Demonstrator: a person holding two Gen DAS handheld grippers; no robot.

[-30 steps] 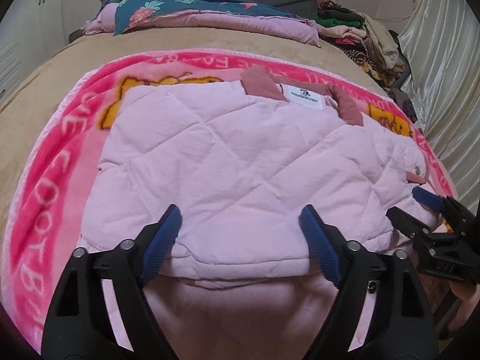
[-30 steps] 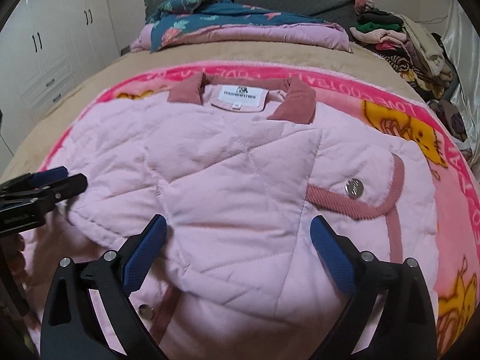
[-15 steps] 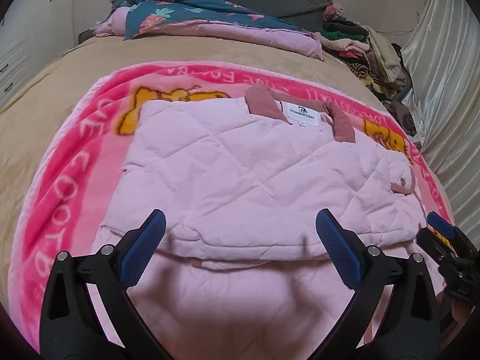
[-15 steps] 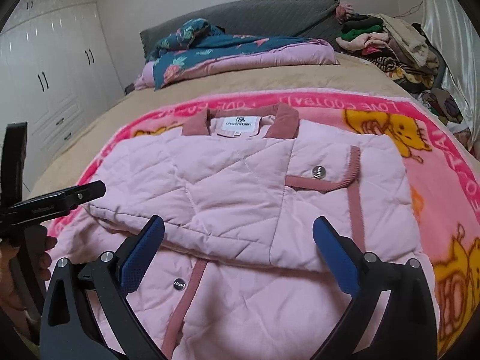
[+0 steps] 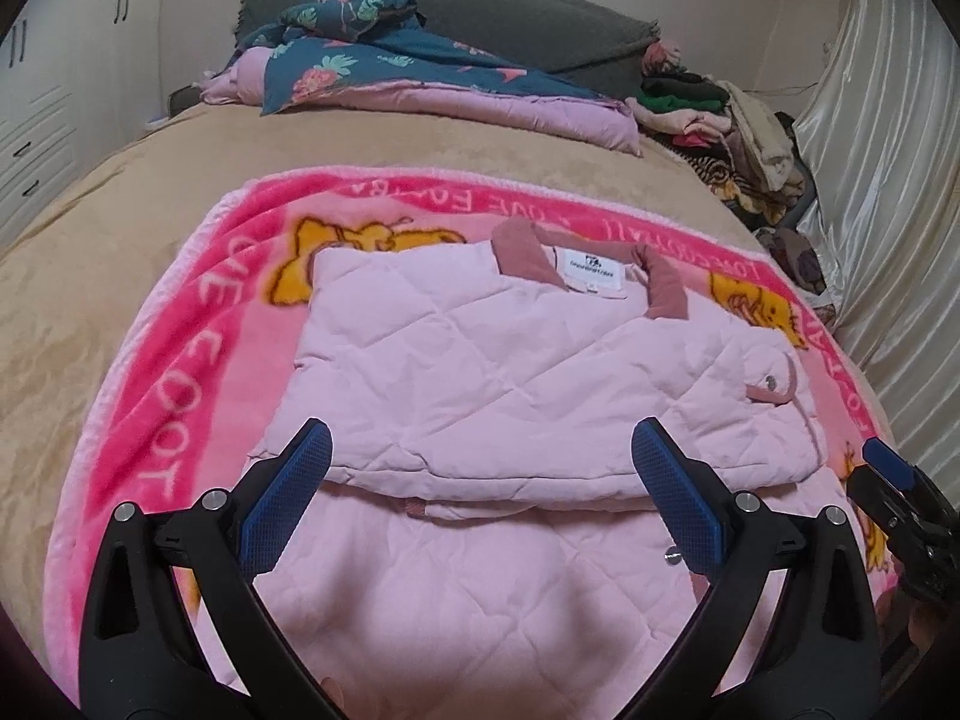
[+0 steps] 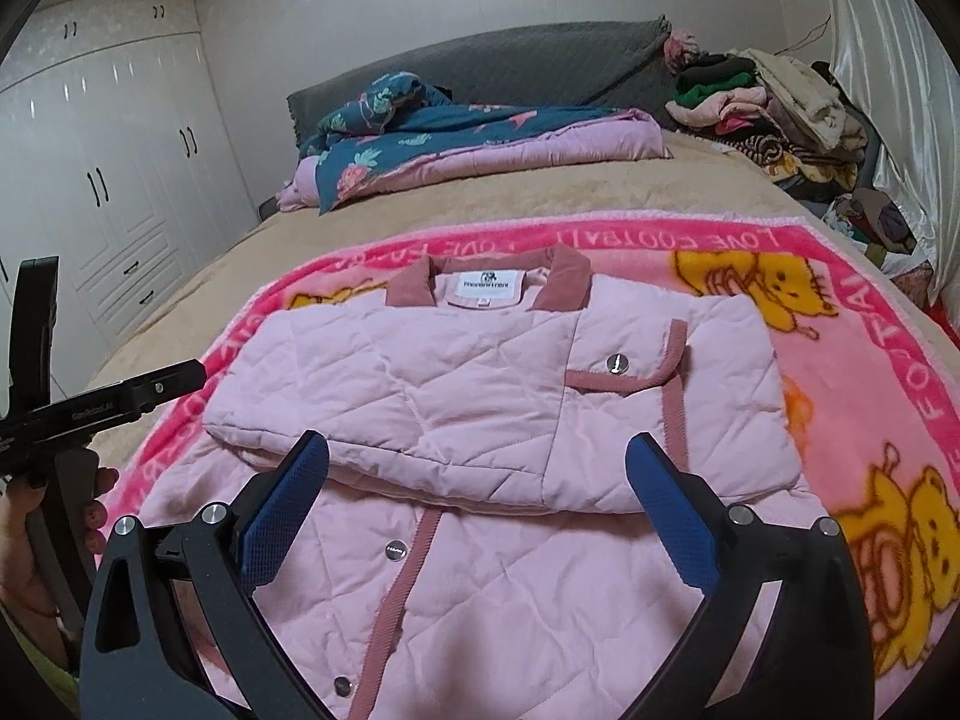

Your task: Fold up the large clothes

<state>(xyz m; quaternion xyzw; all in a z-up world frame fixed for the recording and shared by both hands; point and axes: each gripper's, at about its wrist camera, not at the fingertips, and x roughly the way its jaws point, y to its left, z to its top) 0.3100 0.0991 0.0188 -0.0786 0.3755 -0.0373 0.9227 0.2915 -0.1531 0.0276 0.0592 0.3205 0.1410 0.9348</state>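
A pale pink quilted jacket (image 5: 510, 360) with a dusty-rose collar lies on a pink cartoon blanket (image 5: 180, 372) on the bed. Its sleeves are folded across the chest and the lower body stretches toward me. It also shows in the right wrist view (image 6: 480, 384). My left gripper (image 5: 480, 498) is open and empty, hovering above the jacket's lower part. My right gripper (image 6: 477, 498) is open and empty above the snap-button front. The right gripper's tip shows at the right edge of the left wrist view (image 5: 900, 498); the left gripper shows at the left of the right wrist view (image 6: 102, 414).
A folded floral quilt (image 6: 456, 138) lies at the head of the bed against a grey headboard (image 6: 480, 72). A heap of clothes (image 6: 774, 114) sits at the far right by a pale curtain (image 5: 888, 192). White wardrobes (image 6: 108, 168) stand on the left.
Both grippers have drawn back and up from the jacket, still open. The folded upper part lies where it was laid and more of the jacket's lower body shows in front of the fingers.
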